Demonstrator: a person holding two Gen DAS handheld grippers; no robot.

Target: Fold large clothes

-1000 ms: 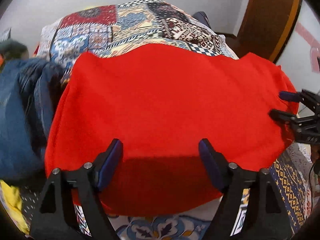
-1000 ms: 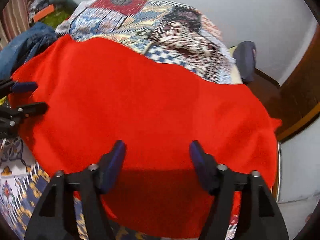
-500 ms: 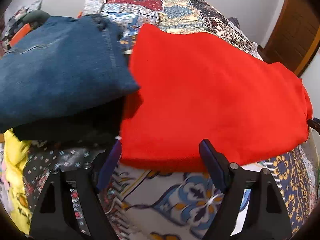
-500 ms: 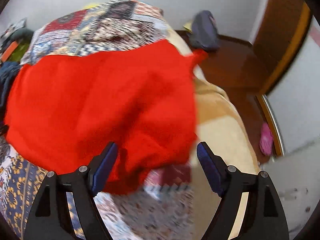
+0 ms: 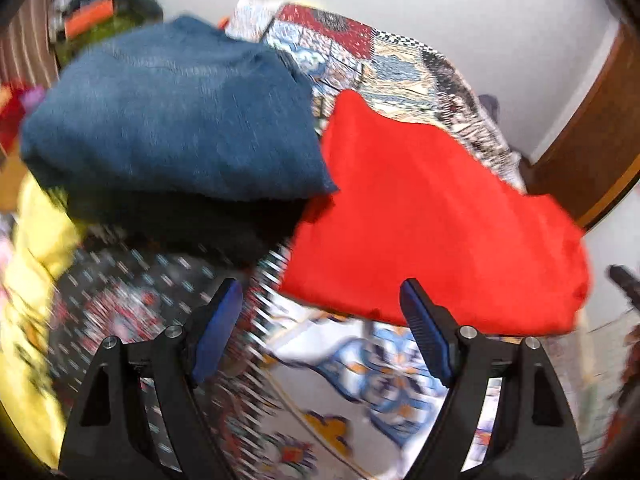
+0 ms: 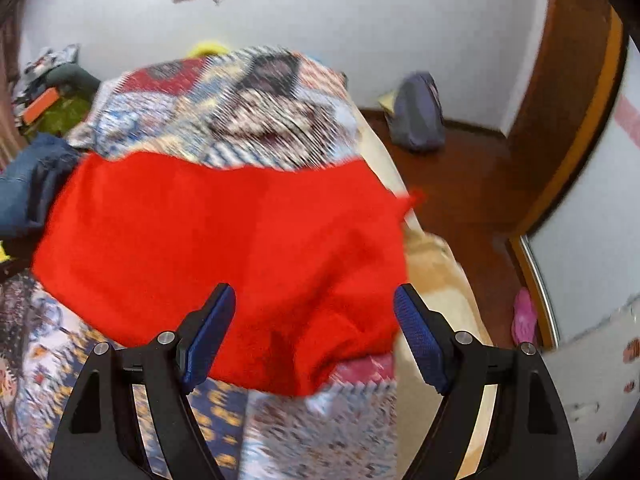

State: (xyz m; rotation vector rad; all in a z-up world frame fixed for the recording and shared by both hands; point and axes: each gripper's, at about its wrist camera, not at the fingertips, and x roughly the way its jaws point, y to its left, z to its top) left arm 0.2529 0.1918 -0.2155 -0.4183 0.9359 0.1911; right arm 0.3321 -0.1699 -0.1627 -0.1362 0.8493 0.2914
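A folded cloth [image 5: 436,220] lies on the patterned bedspread [image 5: 392,60], near the bed's edge. In the left wrist view a folded pair of jeans [image 5: 172,120] sits just to its left, overlapping that side. In the right wrist view a bag [image 6: 418,114] rests on the floor [image 6: 460,184] beyond the bed, against the wall.

No readable text, perhaps lost to blur
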